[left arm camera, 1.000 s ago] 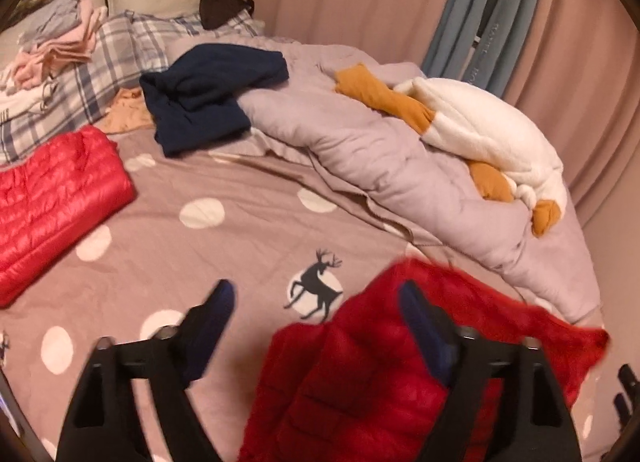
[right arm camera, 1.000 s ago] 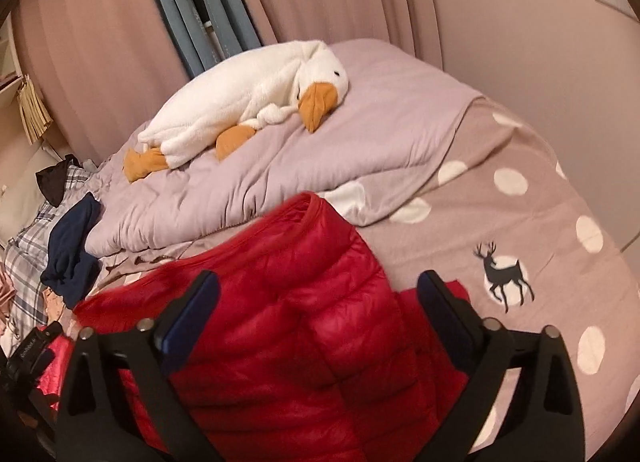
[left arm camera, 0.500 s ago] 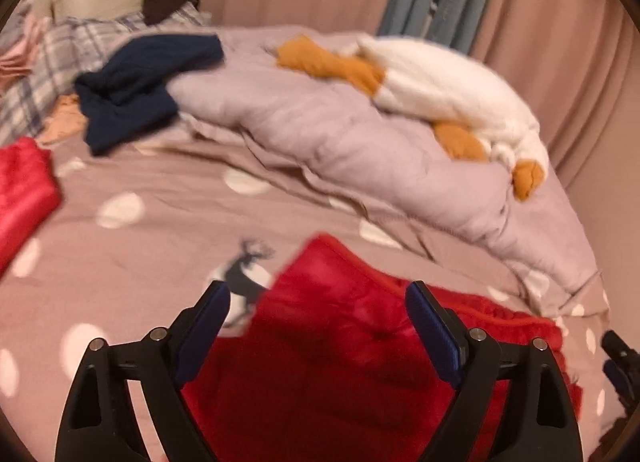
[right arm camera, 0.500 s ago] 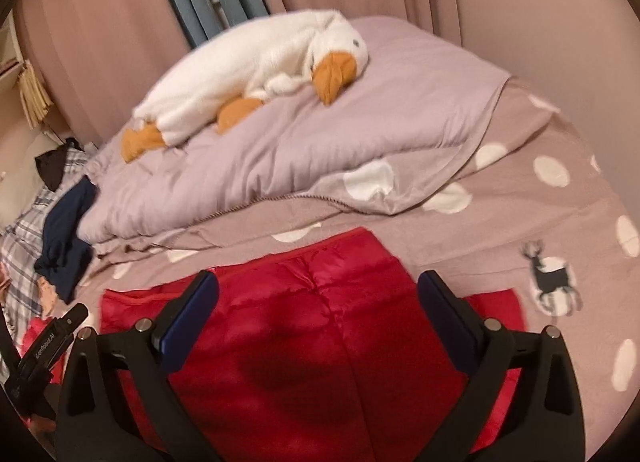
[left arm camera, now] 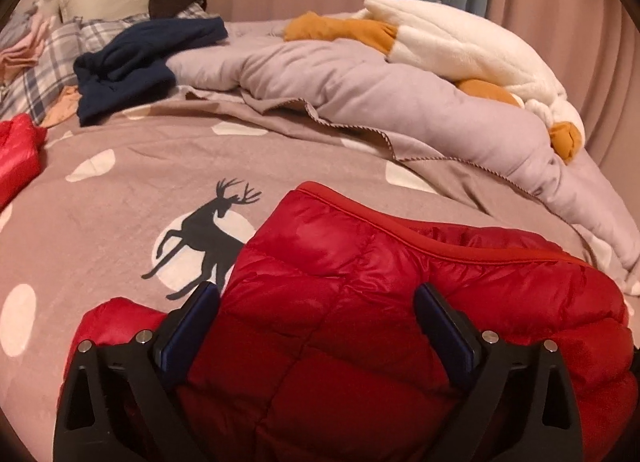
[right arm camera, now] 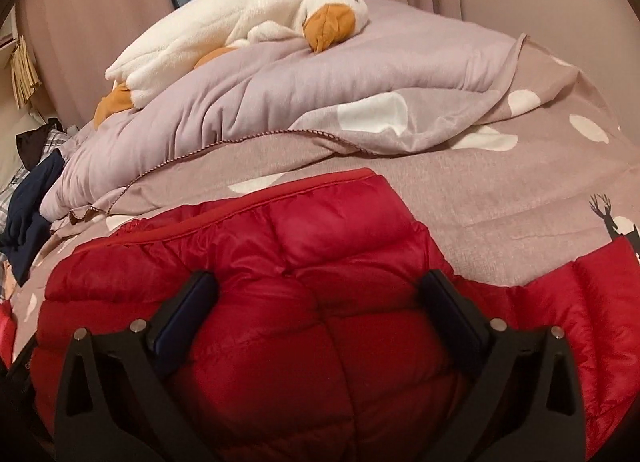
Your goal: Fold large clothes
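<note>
Red puffer jacket (left arm camera: 360,302) cut off by the lower edge at 6 o'clock, partly hidden behind both gripper bodies. Second red garment (left arm camera: 16,150) cropped at 9 o'clock. Deer print (right arm camera: 612,218) half covered at 3 o'clock.

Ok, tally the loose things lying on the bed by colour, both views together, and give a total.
Red: 2, the puffer jacket under the fingers and a second red piece at the left edge
Navy: 1, the garment
White: 1, the plush goose
Lilac: 1, the duvet
Total: 5
</note>
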The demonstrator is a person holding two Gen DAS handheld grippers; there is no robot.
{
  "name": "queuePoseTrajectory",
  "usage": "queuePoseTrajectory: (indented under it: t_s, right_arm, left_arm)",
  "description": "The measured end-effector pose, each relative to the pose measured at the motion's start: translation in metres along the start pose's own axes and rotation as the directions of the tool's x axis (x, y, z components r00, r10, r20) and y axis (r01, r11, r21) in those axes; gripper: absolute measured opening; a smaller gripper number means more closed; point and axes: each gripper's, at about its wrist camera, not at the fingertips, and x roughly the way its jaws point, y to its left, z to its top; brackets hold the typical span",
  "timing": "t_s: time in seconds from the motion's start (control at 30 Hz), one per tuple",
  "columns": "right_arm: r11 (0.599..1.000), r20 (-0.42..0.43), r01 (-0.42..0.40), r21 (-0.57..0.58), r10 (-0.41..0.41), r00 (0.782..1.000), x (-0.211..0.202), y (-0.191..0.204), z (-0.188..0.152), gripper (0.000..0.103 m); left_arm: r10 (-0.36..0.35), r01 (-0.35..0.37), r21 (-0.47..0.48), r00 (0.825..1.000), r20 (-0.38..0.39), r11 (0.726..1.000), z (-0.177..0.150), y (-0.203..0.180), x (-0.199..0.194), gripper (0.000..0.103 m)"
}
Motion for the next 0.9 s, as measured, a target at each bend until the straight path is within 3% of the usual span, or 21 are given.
queuePoseTrajectory:
  t_s: [0.2, 0.9]
  right_arm:
    - [0.998, 0.049, -0.047, 0.033, 0.045, 0.998, 0.003, -0.008, -0.005, 0.103]
    - [0.998, 0.063, -0.054, 0.035, 0.052, 0.997, 0.004, -0.009, -0.009, 0.103]
  left_arm:
    - [-0.013, 0.013, -0.018, 1.000, 0.004, 1.000, -0.001, 0.003, 0.008, 0.099]
    - [-0.019, 0.019, -0.032, 1.000, 0.005, 0.999, -0.004, 0.003, 0.013, 0.101]
